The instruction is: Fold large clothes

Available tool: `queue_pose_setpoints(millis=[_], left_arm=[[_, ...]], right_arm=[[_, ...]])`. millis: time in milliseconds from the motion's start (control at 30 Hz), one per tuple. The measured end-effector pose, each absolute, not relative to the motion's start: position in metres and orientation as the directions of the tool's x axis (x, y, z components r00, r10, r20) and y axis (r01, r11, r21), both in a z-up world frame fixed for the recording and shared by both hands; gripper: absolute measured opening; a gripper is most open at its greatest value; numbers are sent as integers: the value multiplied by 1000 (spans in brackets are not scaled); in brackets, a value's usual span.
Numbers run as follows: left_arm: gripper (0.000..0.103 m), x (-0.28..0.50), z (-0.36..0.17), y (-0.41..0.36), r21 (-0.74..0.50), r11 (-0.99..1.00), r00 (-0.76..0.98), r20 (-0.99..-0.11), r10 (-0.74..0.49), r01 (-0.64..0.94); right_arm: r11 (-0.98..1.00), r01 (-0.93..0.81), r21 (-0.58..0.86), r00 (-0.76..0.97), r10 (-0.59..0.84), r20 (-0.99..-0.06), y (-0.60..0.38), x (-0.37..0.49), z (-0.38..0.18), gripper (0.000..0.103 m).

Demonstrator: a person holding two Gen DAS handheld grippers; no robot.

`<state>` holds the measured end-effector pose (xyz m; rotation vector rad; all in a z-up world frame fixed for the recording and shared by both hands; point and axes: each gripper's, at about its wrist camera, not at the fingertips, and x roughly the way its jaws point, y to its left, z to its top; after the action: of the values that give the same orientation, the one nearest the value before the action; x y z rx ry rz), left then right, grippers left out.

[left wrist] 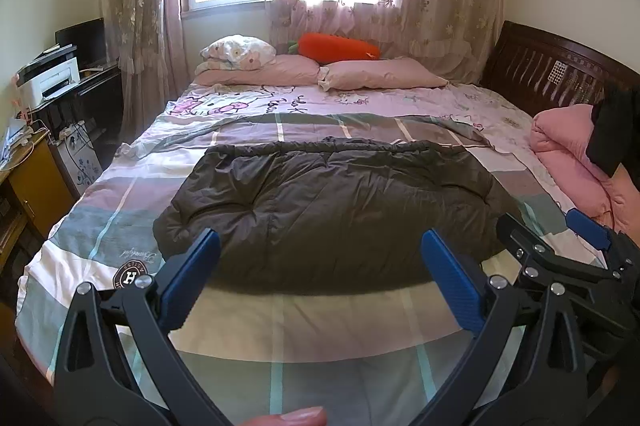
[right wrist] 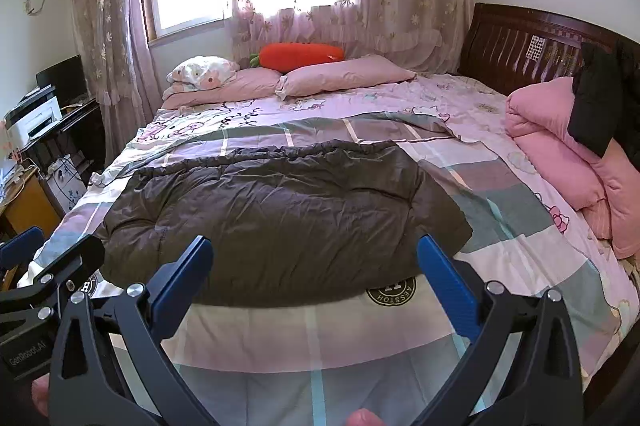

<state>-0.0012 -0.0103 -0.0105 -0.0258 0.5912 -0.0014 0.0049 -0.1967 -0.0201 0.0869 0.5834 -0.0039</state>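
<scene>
A dark grey padded jacket (left wrist: 332, 209) lies folded into a wide block on the checked bedspread (left wrist: 112, 209), near the bed's front edge. It also shows in the right wrist view (right wrist: 276, 218). My left gripper (left wrist: 320, 246) is open and empty, held above the jacket's near edge. My right gripper (right wrist: 314, 250) is open and empty, also just in front of the jacket's near edge. The right gripper shows at the right of the left wrist view (left wrist: 560, 226), and the left gripper at the left of the right wrist view (right wrist: 44, 258).
Pink pillows (left wrist: 380, 73) and an orange carrot cushion (left wrist: 336, 47) lie at the bed's far side by the window. A folded pink quilt (right wrist: 560, 153) with a black garment (right wrist: 596, 97) sits at the right by the headboard. A desk with a printer (left wrist: 48, 81) stands left.
</scene>
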Motion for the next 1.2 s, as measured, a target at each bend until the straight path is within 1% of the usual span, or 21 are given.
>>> queue_pose_setpoints(millis=[1200], left_arm=[[101,-4,-11,-10,-25,1000,825,-565,-10,-5]], right_arm=[[997,27,79,834,21,-551,-199,4,-21,102]])
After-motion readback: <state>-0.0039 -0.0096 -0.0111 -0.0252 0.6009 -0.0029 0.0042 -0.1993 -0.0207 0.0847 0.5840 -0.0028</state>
